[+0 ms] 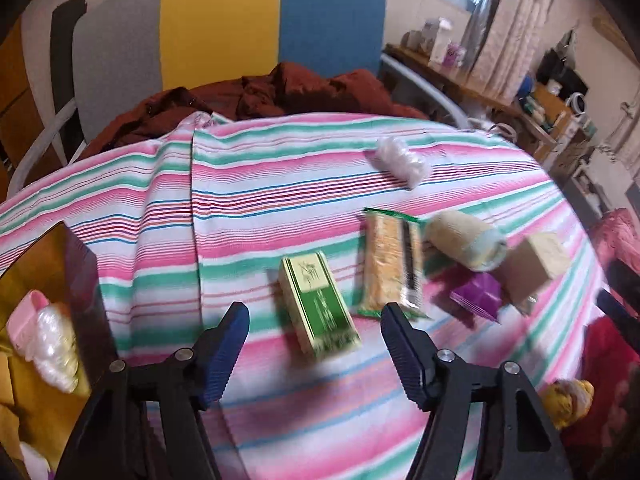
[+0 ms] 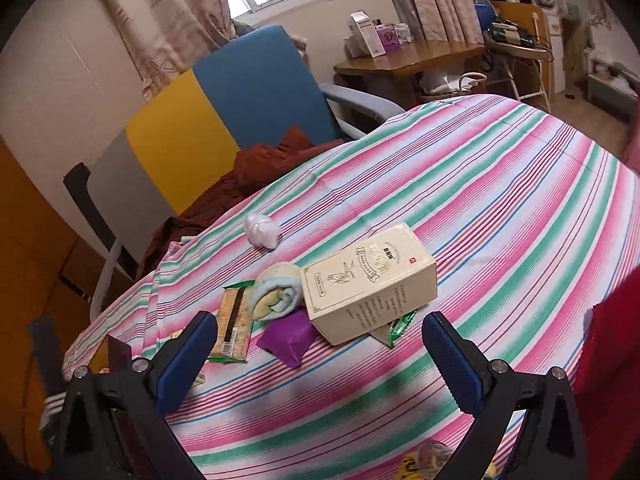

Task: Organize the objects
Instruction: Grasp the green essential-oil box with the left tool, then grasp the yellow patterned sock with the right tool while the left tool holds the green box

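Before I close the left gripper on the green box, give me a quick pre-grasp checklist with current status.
1. Left gripper open: ok, jaws spread wide.
2. Green box between the fingers: ok, it lies centred just ahead of the tips, not yet enclosed.
3. Box free of neighbours: ok, a gap separates it from the snack packet.
4. Right gripper out of the way: ok, open, empty, facing the cream box.
5. Box flat on the striped sheet: ok.
6. Image sharpness: not ok, motion blur.
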{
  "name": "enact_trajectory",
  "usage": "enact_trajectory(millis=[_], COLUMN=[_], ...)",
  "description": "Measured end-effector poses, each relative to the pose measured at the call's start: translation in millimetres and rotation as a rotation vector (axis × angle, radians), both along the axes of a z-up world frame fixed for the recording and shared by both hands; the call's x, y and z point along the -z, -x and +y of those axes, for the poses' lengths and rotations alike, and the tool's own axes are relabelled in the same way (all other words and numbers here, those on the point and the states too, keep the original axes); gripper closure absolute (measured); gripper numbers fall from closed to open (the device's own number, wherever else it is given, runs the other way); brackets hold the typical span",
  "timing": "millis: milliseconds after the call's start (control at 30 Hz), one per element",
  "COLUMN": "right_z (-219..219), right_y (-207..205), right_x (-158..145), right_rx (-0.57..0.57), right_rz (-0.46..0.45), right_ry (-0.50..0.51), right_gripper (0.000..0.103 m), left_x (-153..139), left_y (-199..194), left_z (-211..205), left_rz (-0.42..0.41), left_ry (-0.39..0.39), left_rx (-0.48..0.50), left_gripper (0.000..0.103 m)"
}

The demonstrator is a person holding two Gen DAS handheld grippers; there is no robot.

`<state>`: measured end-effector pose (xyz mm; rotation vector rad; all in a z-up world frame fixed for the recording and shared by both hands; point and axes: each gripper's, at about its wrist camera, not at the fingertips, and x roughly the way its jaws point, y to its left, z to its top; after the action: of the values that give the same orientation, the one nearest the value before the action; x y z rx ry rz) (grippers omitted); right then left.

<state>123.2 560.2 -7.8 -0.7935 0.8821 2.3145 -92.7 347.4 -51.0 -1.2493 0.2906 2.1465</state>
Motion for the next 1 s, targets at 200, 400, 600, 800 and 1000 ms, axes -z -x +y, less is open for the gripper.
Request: enact_trajectory(millis=[200, 400, 600, 800, 1000], right_z=[2.9, 3.2, 8.3, 11.9, 12.7], right_y=[-0.8, 1.2, 7.7, 9.0, 5.4], right_x=[3.0, 4.0, 20.1, 32.5, 26.4], right_rx=[-0.021, -0.053, -0.099, -0.121, -0.104], right_rz=[0.026, 0.055, 0.065, 0.071, 0.090], right_ry=[0.047, 0.071, 0.193, 0.273, 0.246], right_gripper=[0.000, 0.000, 0.000, 0.000, 0.000], left_x=[26.4, 42.2, 44.4, 45.6, 44.6], left_y=[23.6, 22.6, 15.0, 15.8, 11.3], left_z=[24.0, 26.0, 23.9, 23.0, 25.1], left_rz=[-0.021, 0.032, 0.105, 0.114, 0.149], left_ry=[0.059, 0.092, 0.082, 0.058, 0.094], left_rx=[-0.014, -0.017, -0.023, -0.051, -0.023], left_gripper=[0.062, 0.073, 0.073, 0.072, 0.073])
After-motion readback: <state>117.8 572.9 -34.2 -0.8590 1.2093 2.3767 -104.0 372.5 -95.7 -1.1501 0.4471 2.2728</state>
